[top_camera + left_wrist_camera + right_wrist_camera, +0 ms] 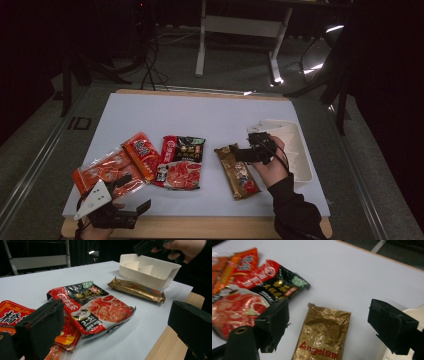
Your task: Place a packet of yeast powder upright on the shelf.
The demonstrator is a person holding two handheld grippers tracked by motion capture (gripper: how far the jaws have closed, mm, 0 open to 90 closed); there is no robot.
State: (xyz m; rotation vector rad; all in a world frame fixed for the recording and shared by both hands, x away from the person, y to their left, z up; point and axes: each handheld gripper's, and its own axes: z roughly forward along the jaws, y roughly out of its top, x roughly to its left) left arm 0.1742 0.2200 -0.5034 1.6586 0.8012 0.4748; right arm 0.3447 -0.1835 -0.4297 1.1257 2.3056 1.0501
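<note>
R claw [239, 154] hung wide over the gold packet [322, 336]; its cam read "Angel". L claw [131, 195] gaped at desk's [210, 112] near-left corner; its cam showed white box's [152, 273] dividers.

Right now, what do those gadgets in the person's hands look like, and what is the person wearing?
Each hand holds a black two-jaw tool with blocky, square-ended jaws. The left gripper carries a pale grey three-cornered plate on top, dotted with small holes. The right gripper is a compact black block with a thin dark cable looping off it. The person's right arm wears a dark long sleeve, bunched in folds.
</note>
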